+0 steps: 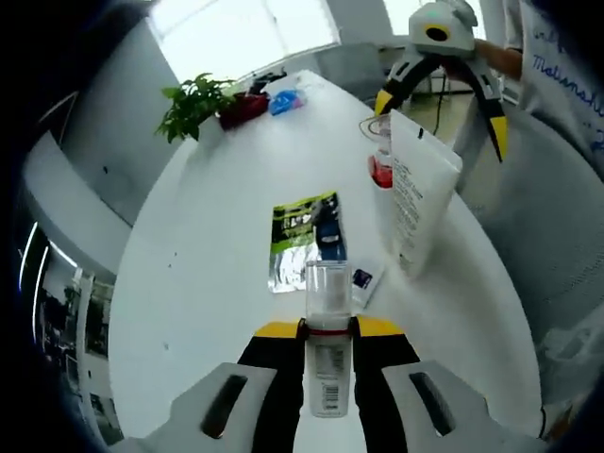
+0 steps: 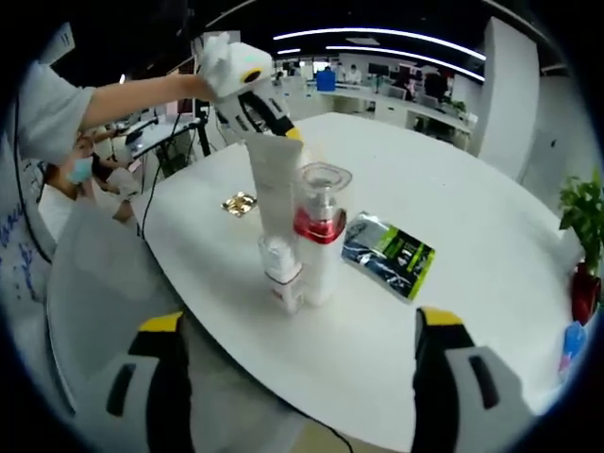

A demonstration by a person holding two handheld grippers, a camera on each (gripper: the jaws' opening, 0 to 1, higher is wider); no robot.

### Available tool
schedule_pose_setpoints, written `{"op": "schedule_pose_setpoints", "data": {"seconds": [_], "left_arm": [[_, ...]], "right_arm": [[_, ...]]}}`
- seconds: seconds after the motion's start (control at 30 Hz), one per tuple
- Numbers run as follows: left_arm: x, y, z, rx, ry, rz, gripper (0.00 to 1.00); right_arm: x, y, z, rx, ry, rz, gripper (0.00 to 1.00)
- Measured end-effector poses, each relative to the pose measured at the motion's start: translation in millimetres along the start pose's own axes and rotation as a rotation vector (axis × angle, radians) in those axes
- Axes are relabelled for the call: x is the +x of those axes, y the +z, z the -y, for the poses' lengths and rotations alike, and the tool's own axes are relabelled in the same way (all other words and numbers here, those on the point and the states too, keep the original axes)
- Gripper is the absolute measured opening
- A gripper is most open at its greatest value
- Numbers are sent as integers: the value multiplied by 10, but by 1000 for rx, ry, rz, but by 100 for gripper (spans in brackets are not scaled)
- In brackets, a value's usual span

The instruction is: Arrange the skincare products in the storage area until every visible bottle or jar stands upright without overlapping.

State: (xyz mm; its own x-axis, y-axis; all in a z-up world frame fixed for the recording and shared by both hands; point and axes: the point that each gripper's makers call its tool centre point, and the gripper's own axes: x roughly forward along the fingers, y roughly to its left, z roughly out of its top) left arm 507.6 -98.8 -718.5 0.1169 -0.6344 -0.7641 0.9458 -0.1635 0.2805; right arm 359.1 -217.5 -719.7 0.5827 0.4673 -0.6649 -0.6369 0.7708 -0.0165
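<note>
While the left tool (image 1: 328, 332) clamps a clear-capped bottle (image 1: 328, 321), the right tool (image 2: 300, 332) gapes wide near the desk (image 2: 472, 217).

Pump bottle (image 2: 319, 231), small bottle (image 2: 282, 274) and tube (image 2: 274, 179) bunch together on the table (image 2: 472, 226) (foil sachet (image 2: 389, 253) lying just beside).

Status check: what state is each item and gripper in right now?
left gripper: shut on small bottle
small bottle: clamped between the jaws, cap on
right gripper: open, empty
tube: standing on end
pump bottle: upright, clear cap on
sachet: lying flat on the table
</note>
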Motion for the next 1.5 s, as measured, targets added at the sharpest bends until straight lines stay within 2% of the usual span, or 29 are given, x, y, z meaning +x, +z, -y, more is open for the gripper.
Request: {"op": "schedule_pose_setpoints", "data": {"seconds": [0.37, 0.93, 1.33, 1.5], "left_arm": [[-159, -21, 118, -65, 47, 19, 15], [-306, -106, 510, -183, 105, 67, 15], [-363, 15, 726, -268, 164, 140, 15], [-378, 50, 837, -299, 181, 164, 15]], "right_arm": [[26, 43, -96, -28, 40, 9, 100], [30, 72, -205, -14, 57, 39, 100], [-3, 214, -214, 25, 51, 117, 100], [9, 219, -253, 11, 58, 114, 100]]}}
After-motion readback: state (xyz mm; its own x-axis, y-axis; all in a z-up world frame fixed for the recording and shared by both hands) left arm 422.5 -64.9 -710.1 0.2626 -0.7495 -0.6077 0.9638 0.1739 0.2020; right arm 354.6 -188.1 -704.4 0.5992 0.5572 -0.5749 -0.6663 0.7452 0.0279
